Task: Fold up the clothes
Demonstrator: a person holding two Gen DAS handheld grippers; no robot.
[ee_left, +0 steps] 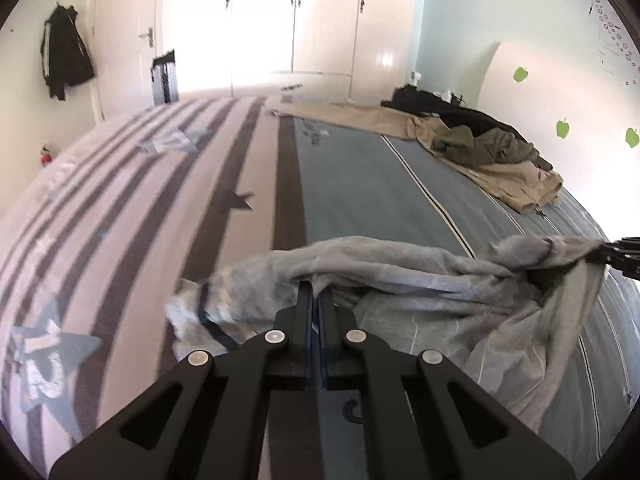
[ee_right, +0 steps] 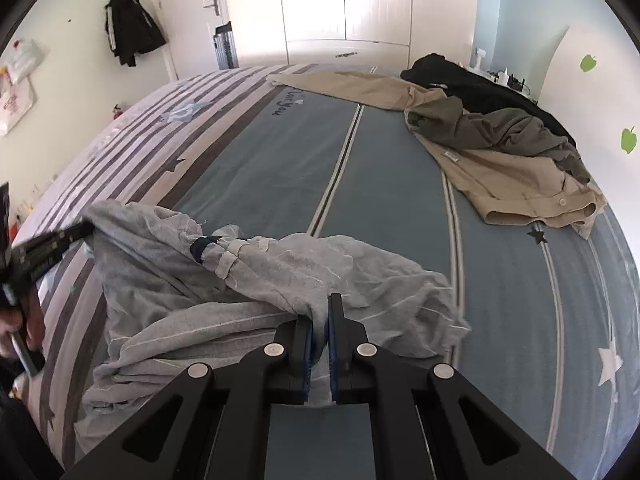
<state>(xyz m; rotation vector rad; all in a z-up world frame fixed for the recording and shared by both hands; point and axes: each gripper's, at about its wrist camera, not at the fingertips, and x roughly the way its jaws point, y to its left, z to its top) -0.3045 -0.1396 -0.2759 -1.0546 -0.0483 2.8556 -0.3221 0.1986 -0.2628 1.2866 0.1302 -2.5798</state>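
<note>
A light grey garment (ee_left: 400,276) (ee_right: 248,280) with a dark cuff lies crumpled on the near part of the bed, part of it lifted off the cover. My left gripper (ee_left: 316,292) is shut on a fold of its cloth near one end. My right gripper (ee_right: 320,304) is shut on the cloth at the other end. Each gripper shows in the other's view: the right one (ee_left: 600,256) at the right edge, the left one (ee_right: 76,232) at the left edge, both pinching grey fabric. A hand (ee_right: 16,320) holds the left tool.
The bed (ee_right: 380,184) has a blue and striped cover. A heap of beige, olive and black clothes (ee_right: 500,140) lies at the far right. A white wardrobe (ee_right: 344,4) and a door stand behind. A black jacket (ee_right: 128,28) hangs on the left wall.
</note>
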